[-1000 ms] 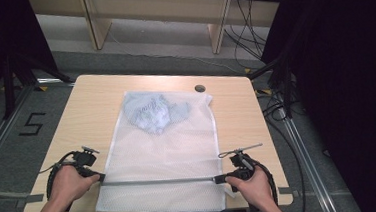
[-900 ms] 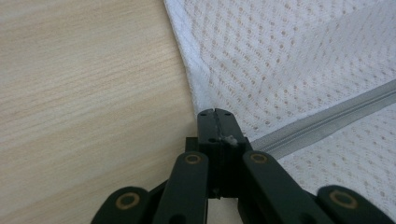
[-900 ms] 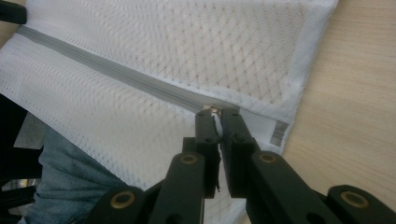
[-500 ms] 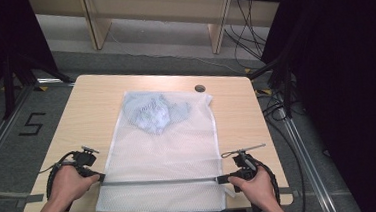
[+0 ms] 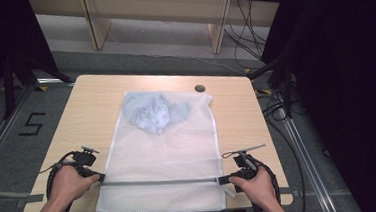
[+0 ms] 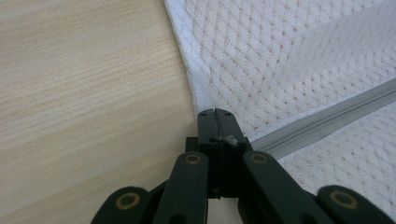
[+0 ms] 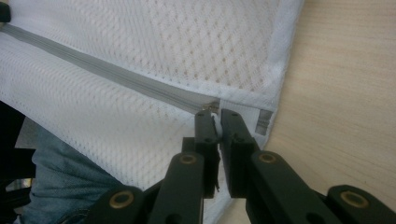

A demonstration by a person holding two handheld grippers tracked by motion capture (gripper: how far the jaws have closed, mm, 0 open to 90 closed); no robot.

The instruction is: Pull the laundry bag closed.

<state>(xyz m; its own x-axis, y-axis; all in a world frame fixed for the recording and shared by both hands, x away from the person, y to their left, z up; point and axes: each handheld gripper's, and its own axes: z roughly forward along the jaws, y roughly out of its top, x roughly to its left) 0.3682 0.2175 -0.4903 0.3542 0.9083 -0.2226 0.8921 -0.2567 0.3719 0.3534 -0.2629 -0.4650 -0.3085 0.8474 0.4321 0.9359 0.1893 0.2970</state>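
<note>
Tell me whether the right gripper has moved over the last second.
No. The right gripper sits at the same spot by the table's near right corner, at the zipper's end.

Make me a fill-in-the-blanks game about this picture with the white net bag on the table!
1. The white mesh bag lies flat on a ______ table.
2. A grey ______ runs across the bag from the left gripper to the right gripper.
3. The bundle of cloth inside the bag is light ______.
4. The bundle sits at the end of the bag ______ from the person's hands.

Missing words: wooden; zipper; blue; farthest
</note>
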